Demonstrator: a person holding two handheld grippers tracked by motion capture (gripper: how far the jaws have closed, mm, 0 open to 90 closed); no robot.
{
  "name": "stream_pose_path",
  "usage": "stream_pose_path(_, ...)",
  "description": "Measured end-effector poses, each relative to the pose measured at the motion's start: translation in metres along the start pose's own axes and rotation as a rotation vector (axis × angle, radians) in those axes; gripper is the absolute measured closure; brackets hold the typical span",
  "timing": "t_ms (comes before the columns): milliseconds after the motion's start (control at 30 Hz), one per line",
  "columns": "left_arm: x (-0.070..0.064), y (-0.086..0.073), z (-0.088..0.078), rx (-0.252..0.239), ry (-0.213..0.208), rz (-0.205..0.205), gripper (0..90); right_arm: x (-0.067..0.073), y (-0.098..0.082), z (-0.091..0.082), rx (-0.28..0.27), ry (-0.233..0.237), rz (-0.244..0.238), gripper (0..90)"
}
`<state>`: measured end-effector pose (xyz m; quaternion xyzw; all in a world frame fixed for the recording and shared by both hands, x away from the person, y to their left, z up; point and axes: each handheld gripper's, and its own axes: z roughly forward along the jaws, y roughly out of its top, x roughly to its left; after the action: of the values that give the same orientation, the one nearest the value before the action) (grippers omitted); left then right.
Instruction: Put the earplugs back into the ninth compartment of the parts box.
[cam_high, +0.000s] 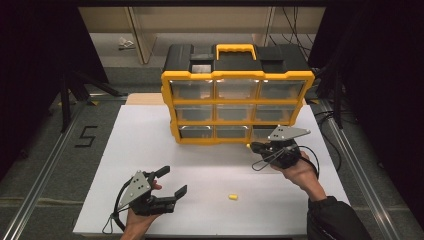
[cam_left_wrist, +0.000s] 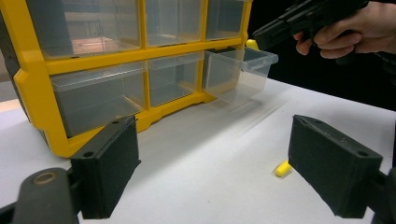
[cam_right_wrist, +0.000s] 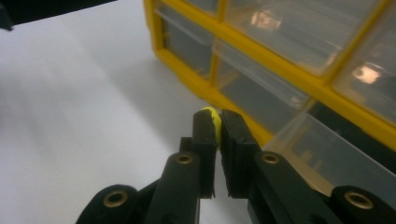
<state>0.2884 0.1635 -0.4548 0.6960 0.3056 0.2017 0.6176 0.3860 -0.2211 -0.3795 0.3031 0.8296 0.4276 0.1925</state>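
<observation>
A yellow and black drawer cabinet (cam_high: 237, 107) with clear drawers stands at the back of the white table. Its bottom right drawer (cam_left_wrist: 243, 70) is pulled out. My right gripper (cam_right_wrist: 218, 126) is shut on a small yellow piece (cam_right_wrist: 212, 116), held just off the open drawer's front (cam_high: 260, 134); from the left gripper view that right gripper (cam_left_wrist: 271, 35) hovers above the drawer. A second small yellow piece (cam_high: 232, 197) lies loose on the table. Near the front left, my left gripper (cam_high: 174, 181) is open with nothing between its pads (cam_left_wrist: 112, 163), and the loose piece (cam_left_wrist: 282, 168) lies beside its right pad.
The white table board (cam_high: 150, 150) sits on a dark floor with metal rails on both sides. A black stand (cam_high: 67, 95) is at the far left, and cables lie at the far right.
</observation>
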Motion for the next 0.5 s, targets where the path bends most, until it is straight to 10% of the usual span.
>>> stream_pose_path(500,0.001,0.000,-0.001,-0.008,0.008,0.000,15.7,-0.031,-0.005,0.002,0.000,-0.162,0.126,84.8)
